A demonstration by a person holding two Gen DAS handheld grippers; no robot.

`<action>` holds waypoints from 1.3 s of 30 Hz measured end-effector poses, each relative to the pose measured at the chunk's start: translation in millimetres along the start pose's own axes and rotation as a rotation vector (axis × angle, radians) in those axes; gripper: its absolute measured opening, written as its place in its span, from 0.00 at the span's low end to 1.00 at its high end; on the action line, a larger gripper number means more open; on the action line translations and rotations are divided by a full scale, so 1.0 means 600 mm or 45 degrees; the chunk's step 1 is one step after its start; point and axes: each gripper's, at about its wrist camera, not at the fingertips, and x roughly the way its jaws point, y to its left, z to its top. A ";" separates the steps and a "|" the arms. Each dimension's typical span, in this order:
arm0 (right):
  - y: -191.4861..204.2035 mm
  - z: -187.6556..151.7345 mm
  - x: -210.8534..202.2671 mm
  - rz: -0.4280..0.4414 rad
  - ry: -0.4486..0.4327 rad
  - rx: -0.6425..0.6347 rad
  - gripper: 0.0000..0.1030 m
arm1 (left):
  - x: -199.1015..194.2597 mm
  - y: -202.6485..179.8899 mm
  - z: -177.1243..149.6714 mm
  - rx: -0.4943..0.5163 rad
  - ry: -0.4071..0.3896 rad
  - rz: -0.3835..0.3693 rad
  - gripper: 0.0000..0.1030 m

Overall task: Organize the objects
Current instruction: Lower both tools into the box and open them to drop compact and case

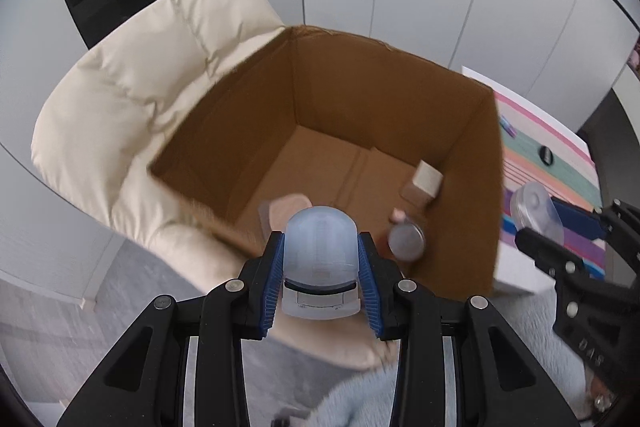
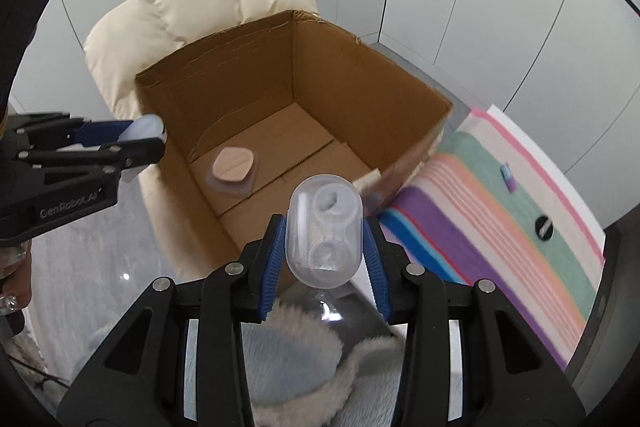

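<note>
An open cardboard box [image 1: 392, 75] [image 2: 400, 83] sits on a cream cushioned chair. My left gripper [image 1: 320, 247] is shut on a pale blue domed plastic case [image 1: 320, 251] and holds it over the box's near rim; it also shows at the left of the right wrist view [image 2: 140, 139]. My right gripper [image 2: 326, 227] is shut on a clear plastic case [image 2: 326, 231] above the box's near corner; it also shows in the left wrist view [image 1: 536, 213]. Inside the box lie a beige compact [image 2: 233, 165], a wooden block [image 1: 426, 181] and a round metal tin [image 1: 406, 241].
The cream chair [image 1: 132, 107] [image 2: 180, 11] is behind and left of the box. A striped cloth [image 2: 500, 219] lies to the right, with a black round object [image 2: 543, 227] and a small blue-purple item [image 2: 508, 177] on it. Fluffy blue slippers [image 2: 296, 355] show below.
</note>
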 end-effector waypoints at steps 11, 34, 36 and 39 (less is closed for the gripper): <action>0.011 0.060 0.111 0.007 0.076 -0.015 0.39 | 0.105 0.007 0.067 0.003 0.067 0.060 0.36; 0.015 0.061 0.106 -0.026 0.037 -0.026 1.00 | 0.111 -0.005 0.063 0.015 0.049 0.070 0.83; 0.015 0.061 0.104 -0.027 0.036 -0.027 1.00 | 0.108 -0.005 0.062 0.008 0.048 0.059 0.83; 0.015 0.060 0.102 -0.027 0.034 -0.022 1.00 | 0.107 -0.005 0.062 0.003 0.047 0.049 0.83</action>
